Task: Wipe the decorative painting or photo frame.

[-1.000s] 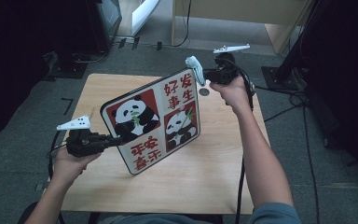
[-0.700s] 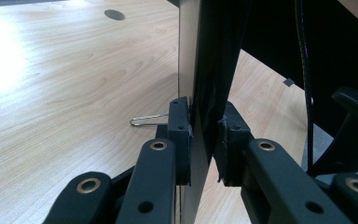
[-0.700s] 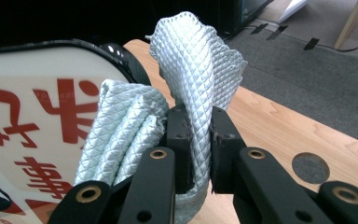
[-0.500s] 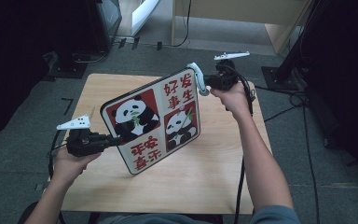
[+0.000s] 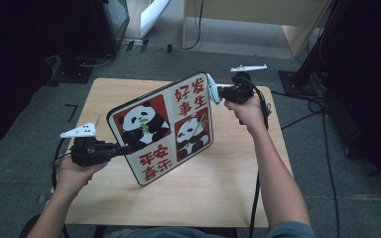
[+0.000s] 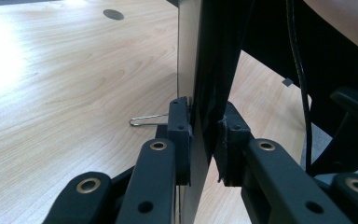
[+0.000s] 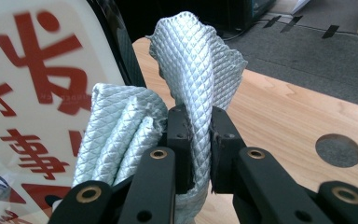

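Observation:
A rounded board [image 5: 163,126] printed with two pandas and red characters stands tilted on its lower edge on the wooden table [image 5: 218,183]. My left gripper [image 5: 124,148] is shut on the board's left edge; in the left gripper view the pads of this gripper [image 6: 205,140] clamp the thin board [image 6: 193,60] from both sides. My right gripper [image 5: 219,93] is shut on a folded pale woven cloth [image 5: 214,91] held against the board's upper right edge. Seen along the right gripper's jaws, the cloth [image 7: 200,65] bulges above the right gripper [image 7: 198,140], beside the board's printed face [image 7: 32,93].
A bent metal wire [image 6: 147,120] lies on the table behind the board. The tabletop has a round hole [image 7: 338,150] near its far edge. Cables [image 5: 322,104] run over the grey floor to the right; a wooden desk [image 5: 258,20] stands behind.
My right gripper has come down and a little to the right with the cloth, from above the board's top corner to its upper right edge. The left gripper and the board stayed put.

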A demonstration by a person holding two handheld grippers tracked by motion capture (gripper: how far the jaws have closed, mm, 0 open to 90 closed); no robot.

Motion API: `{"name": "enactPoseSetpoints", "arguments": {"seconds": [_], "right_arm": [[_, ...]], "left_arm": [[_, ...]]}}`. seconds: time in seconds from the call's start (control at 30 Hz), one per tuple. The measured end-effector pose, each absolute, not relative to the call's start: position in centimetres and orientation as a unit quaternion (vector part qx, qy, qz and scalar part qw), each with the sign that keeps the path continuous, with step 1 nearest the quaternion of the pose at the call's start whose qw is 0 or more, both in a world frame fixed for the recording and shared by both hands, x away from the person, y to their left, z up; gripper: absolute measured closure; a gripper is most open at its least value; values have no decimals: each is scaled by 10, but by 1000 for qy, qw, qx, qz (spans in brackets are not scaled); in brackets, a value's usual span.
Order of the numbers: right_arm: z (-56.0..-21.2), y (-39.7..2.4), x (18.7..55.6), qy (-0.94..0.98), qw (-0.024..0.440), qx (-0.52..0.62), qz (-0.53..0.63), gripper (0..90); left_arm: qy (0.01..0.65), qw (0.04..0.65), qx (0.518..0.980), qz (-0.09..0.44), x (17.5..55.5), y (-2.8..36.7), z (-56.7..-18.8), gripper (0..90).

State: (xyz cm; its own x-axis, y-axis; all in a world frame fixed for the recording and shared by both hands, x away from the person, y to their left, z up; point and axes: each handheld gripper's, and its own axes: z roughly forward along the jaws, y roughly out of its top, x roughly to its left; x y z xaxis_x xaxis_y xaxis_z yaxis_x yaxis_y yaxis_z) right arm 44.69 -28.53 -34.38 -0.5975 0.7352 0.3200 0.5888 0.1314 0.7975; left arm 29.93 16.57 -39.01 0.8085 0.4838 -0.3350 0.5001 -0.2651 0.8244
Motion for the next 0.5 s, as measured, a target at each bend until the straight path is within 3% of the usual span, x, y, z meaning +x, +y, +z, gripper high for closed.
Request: {"name": "enactPoseSetpoints", "arguments": {"seconds": [0.5], "right_arm": [[-362, -288, 442, 749, 70, 450, 481, 819]], "left_arm": [[310, 523, 794, -10, 300, 166, -391, 790]]}}
